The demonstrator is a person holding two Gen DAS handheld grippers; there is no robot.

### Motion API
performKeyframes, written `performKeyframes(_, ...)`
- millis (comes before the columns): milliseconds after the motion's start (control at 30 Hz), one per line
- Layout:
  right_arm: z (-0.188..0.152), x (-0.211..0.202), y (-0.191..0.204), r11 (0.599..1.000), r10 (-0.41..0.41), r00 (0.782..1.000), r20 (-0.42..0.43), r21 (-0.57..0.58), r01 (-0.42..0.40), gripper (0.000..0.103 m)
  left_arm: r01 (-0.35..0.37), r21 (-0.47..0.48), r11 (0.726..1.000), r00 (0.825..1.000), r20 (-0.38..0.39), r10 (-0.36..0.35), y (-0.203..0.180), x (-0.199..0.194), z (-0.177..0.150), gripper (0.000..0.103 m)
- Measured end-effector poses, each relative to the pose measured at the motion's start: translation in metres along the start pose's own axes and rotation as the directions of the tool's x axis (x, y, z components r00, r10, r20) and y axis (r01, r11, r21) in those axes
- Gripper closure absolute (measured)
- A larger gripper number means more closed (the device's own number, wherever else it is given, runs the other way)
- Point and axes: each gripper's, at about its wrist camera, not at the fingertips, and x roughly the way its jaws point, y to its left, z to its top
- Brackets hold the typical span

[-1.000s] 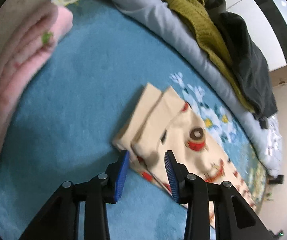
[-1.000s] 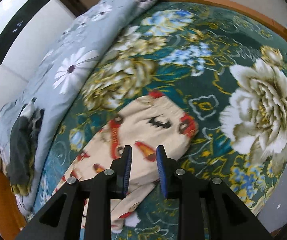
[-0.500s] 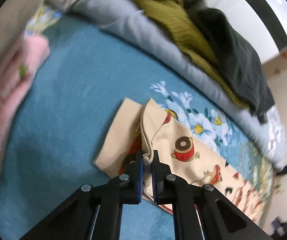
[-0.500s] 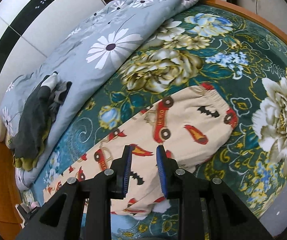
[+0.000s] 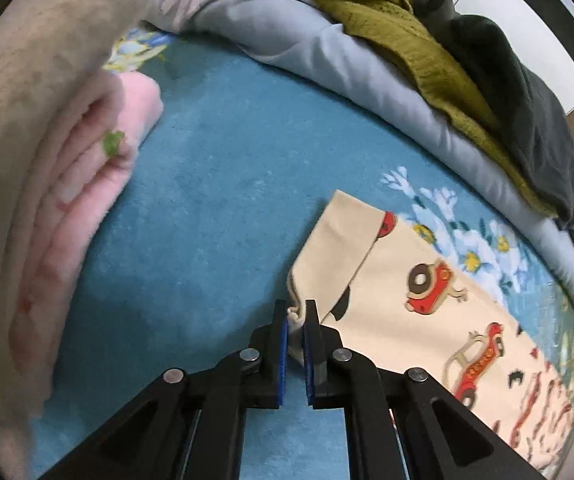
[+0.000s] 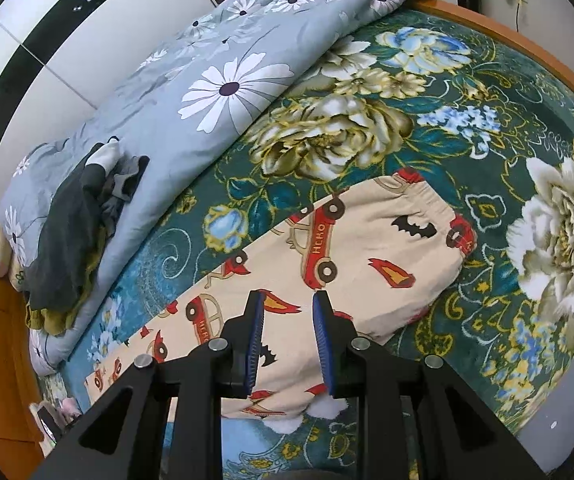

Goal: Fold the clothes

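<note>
Cream children's pants with red car prints (image 5: 427, 300) lie stretched along the bed. In the left wrist view my left gripper (image 5: 296, 316) is shut on the cuff end of the pants, lifting its edge slightly off the blue blanket (image 5: 215, 184). In the right wrist view the waistband end of the pants (image 6: 367, 256) lies flat on the green floral blanket (image 6: 487, 128). My right gripper (image 6: 287, 304) hovers above the pants with its jaws a little apart and nothing between them.
A folded pink blanket (image 5: 87, 184) lies at the left. A grey-blue daisy quilt (image 6: 207, 92) runs along the far side, with an olive sweater (image 5: 407, 40) and dark clothes (image 5: 527, 112) piled on it. The wooden bed frame (image 6: 507, 28) borders the bed.
My left gripper closed on the pants cuff and pulled it, straightening the leg. My right gripper drew back from the waistband, so more of the pants shows.
</note>
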Motion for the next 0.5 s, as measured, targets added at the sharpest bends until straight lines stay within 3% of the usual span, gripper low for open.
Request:
performKeyframes(100, 0.0, 0.002, -0.01, 1.0, -0.007, 1.0, -0.003, 0.018, 0.007, 0.078, 0.003, 0.007, 1.0, 1.0, -0.008, -0.003, 0.0, -0.006, 0.0, 0.09)
performKeyframes(133, 0.001, 0.004, -0.016, 0.999, -0.007, 1.0, -0.002, 0.036, 0.007, 0.078, -0.002, 0.003, 1.0, 1.0, -0.01, 0.002, 0.001, -0.007, -0.002, 0.081)
performKeyframes(167, 0.0, 0.005, -0.023, 0.998, -0.006, 1.0, 0.002, 0.057, 0.006, 0.078, -0.013, -0.002, 1.0, 1.0, -0.017, 0.013, 0.002, -0.007, -0.003, 0.066)
performKeyframes(200, 0.0, 0.006, -0.031, 0.997, -0.007, 1.0, 0.007, 0.079, 0.006, 0.076, -0.022, -0.009, 1.0, 0.999, -0.03, 0.022, 0.004, -0.005, -0.006, 0.061)
performKeyframes(300, -0.001, 0.012, -0.063, 0.985, -0.009, 0.999, 0.032, 0.172, 0.003, 0.061, 0.007, -0.05, 0.999, 0.999, -0.043, -0.009, 0.01, -0.002, -0.011, 0.061)
performKeyframes(500, 0.0, 0.033, -0.132, 0.926, 0.002, 0.998, 0.069, 0.377, -0.028, 0.053, 0.046, -0.127, 0.991, 0.997, -0.058, -0.053, 0.013, -0.001, -0.01, 0.063)
